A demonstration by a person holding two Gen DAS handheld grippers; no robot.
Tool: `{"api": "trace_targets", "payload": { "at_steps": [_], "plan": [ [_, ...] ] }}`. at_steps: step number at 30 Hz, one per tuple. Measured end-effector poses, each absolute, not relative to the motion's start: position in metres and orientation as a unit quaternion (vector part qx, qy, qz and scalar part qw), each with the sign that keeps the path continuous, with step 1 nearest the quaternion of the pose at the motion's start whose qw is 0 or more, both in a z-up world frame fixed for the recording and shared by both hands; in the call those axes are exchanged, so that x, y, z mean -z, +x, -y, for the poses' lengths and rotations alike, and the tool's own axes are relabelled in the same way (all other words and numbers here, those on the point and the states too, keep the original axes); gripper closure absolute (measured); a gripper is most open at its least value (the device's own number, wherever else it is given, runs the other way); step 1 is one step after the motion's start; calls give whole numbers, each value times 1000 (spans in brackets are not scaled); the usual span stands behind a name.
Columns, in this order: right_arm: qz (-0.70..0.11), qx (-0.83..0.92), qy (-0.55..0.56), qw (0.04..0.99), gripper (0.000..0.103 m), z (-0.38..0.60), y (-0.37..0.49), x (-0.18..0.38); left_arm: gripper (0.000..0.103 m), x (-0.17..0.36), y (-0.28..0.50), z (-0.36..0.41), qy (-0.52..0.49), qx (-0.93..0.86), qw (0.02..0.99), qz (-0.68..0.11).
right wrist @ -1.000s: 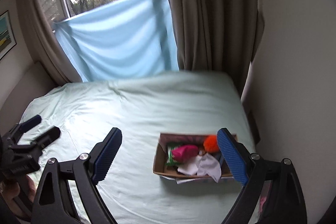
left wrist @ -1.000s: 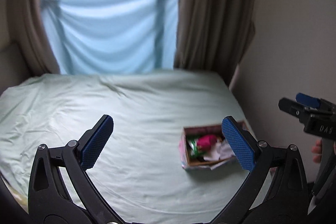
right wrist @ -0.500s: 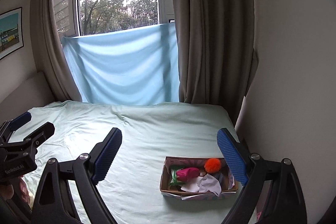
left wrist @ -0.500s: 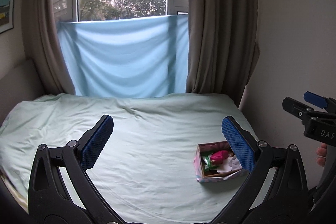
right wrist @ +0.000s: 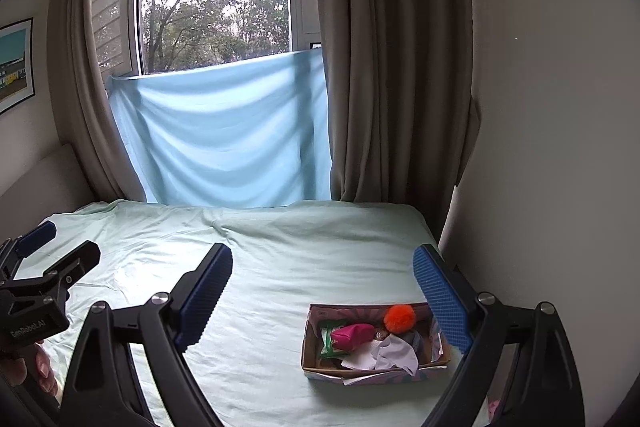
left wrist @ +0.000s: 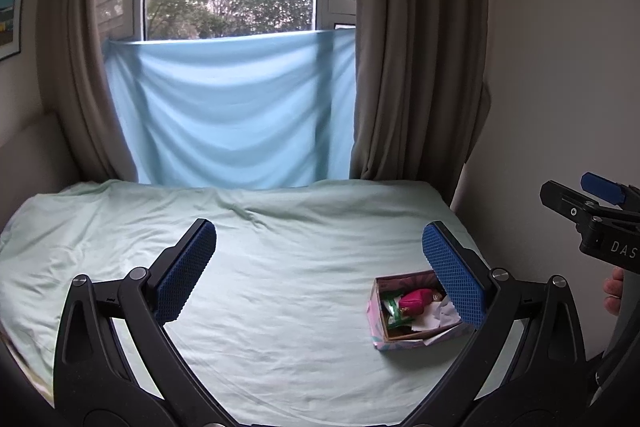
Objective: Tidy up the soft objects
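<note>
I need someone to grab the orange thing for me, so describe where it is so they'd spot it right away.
Look at the bed with the pale green sheet, then the open cardboard box near its right edge by the wall. The orange pom-pom sits at the box's far side, the only round, fluffy, bright orange item, just behind the pink pouch and white cloth.

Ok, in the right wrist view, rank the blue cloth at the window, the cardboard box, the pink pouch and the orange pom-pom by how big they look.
1. blue cloth, by far the largest.
2. cardboard box.
3. pink pouch.
4. orange pom-pom, only a little smaller than the pouch.
The cloth hangs farthest from the camera, so its lead is safe.
</note>
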State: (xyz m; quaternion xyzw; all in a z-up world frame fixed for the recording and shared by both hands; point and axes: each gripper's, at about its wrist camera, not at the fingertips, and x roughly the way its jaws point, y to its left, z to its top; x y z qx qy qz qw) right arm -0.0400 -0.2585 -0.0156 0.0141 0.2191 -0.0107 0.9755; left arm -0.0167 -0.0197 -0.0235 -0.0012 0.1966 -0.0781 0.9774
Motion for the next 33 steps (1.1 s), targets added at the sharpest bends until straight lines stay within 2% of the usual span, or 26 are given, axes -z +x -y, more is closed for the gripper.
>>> {"api": "trace_targets", "payload": {
  "at_steps": [33],
  "plan": [
    [-212,7,13,977,13,260,-36,16,0,19,-24,13,-7,60,981,-184]
  ]
}}
